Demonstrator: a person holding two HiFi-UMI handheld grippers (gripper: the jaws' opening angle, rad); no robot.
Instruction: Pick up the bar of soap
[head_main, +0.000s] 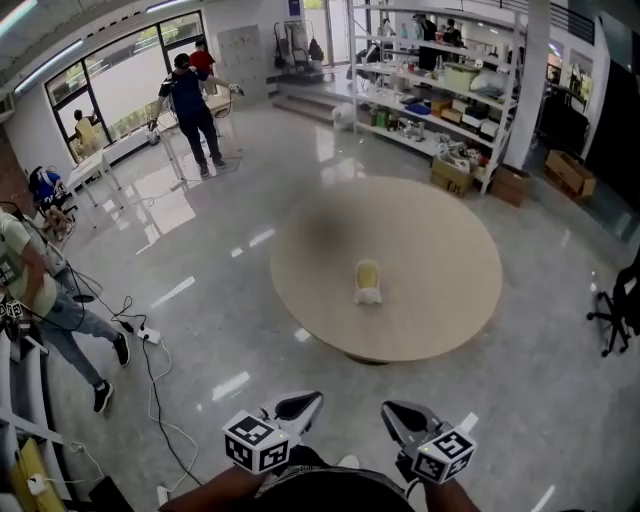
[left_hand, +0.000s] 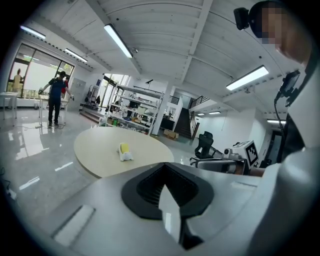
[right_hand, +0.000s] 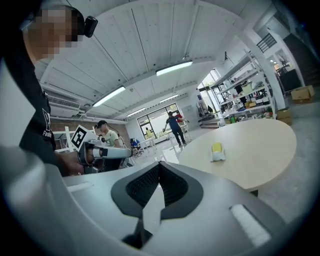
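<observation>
Approach step: with your left gripper and right gripper both closed, empty and well apart from the yellow bar of soap near the middle of the round table, move in, open one gripper and straddle the bar.

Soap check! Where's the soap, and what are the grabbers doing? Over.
Left gripper and right gripper both shut, empty, short of the round table. Bar of soap alone mid-table, untouched. Nothing blocking it.

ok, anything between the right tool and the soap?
Nothing: head view shows only floor, then bare tabletop, between the right tool and the bar of soap.
</observation>
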